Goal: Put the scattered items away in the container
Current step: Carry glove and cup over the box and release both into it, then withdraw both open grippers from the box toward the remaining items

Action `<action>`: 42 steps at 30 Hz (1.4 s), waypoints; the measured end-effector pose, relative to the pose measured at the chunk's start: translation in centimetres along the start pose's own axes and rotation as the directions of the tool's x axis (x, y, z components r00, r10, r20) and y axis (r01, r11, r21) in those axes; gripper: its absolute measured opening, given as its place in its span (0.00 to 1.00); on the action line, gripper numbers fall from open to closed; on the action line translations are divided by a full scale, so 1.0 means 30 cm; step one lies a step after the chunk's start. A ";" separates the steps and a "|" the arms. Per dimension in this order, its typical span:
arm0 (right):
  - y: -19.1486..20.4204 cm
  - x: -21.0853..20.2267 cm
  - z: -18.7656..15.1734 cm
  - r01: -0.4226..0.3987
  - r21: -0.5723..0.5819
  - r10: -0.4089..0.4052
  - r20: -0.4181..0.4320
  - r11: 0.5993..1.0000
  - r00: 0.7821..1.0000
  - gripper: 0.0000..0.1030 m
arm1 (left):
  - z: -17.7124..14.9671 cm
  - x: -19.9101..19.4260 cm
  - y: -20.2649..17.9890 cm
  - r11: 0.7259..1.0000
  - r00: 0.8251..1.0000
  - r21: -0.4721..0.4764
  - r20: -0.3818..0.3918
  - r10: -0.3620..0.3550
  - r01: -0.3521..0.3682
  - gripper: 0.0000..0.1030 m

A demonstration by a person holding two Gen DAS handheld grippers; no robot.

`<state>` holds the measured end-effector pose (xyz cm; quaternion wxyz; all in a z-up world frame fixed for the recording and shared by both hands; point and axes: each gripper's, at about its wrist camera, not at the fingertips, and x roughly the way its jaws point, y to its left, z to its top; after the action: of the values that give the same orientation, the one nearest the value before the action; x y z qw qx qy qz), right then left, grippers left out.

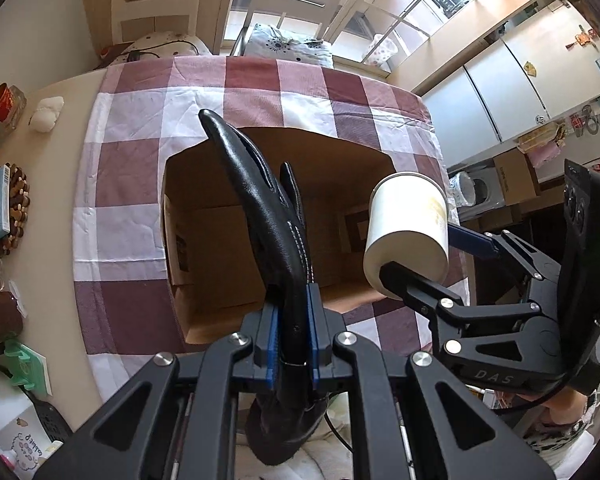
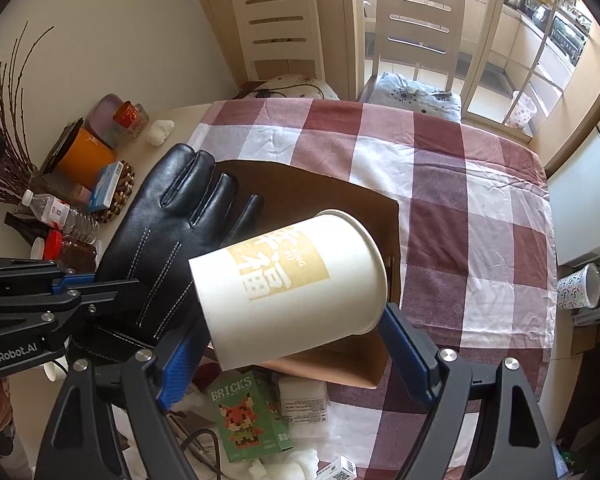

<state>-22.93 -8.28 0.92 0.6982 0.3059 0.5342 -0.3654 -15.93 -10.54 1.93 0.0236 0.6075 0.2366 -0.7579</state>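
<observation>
A black leather glove (image 1: 268, 216) sticks up from my left gripper (image 1: 294, 328), which is shut on its cuff end. The glove hangs over an open cardboard box (image 1: 204, 184) on a red-and-white chequered tablecloth (image 1: 132, 168). To the right, my right gripper (image 1: 432, 258) is shut on a white paper cup (image 1: 408, 228). In the right wrist view the paper cup (image 2: 284, 280) carries a gold print and lies tilted between the pads of my right gripper (image 2: 292, 320), above the box (image 2: 320, 192). The glove (image 2: 168, 220) and left gripper (image 2: 84, 280) are at the left.
A green "BRICKS" carton (image 2: 244, 412), a white packet (image 2: 304, 400) and white fluffy bits lie near the table's front edge. A water bottle (image 2: 60, 212), an orange container (image 2: 84, 156), jars and a blue box crowd the left side. Chairs (image 2: 416, 32) stand behind the table.
</observation>
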 end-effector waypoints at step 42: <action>0.011 0.025 -0.012 0.040 -0.070 -0.046 -0.089 0.997 0.995 0.85 | 0.009 -0.046 0.067 0.980 0.984 -0.088 0.011 0.180 -0.178 0.66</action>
<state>-22.70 -7.95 0.13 0.6755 0.2865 0.5839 -0.3476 -15.16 -12.78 2.59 0.1201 0.6176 0.2134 -0.7474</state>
